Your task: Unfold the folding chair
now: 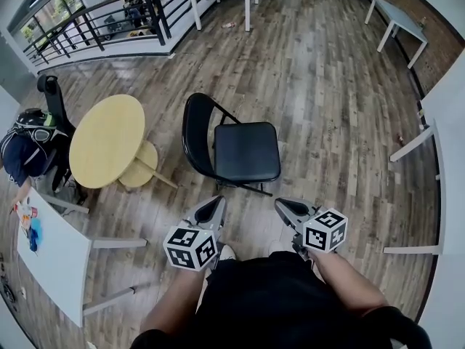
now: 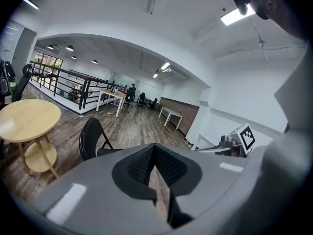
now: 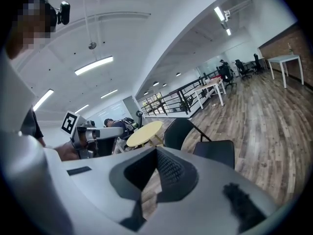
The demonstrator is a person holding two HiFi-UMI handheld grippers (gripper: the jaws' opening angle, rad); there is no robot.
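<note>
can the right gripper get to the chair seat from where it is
Probably yes: only bare floor lies between the right gripper and the chair seat, though its shut jaws would have to open first.

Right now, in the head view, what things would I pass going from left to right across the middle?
dark bag, round yellow table, black folding chair, white table
</note>
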